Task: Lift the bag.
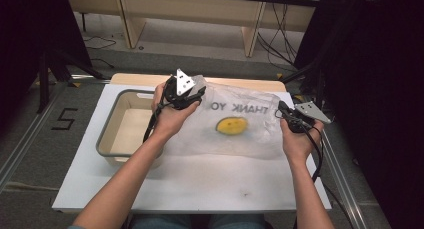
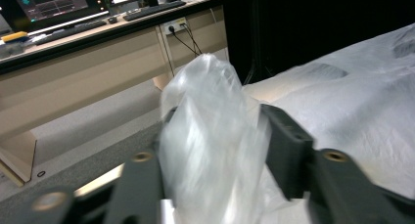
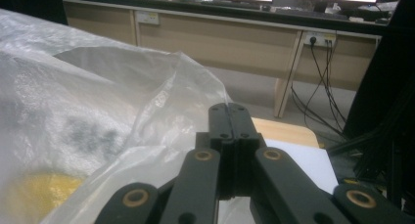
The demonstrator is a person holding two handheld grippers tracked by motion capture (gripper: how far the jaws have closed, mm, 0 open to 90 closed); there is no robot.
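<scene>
A clear plastic bag printed "THANK YOU" lies on the white table top, with a round yellow thing inside it. My left gripper is at the bag's far left corner. In the left gripper view its jaws stand apart with a bunched tuft of the bag loose between them. My right gripper is at the bag's right edge. Its jaws are pressed together, and the bag's film runs into them and is held up. The yellow thing shows through the film.
A shallow grey-rimmed basin sits on the table's left side, under my left forearm. The white table top stretches toward the person. Beyond the table are a grey floor, wooden desk legs and cables.
</scene>
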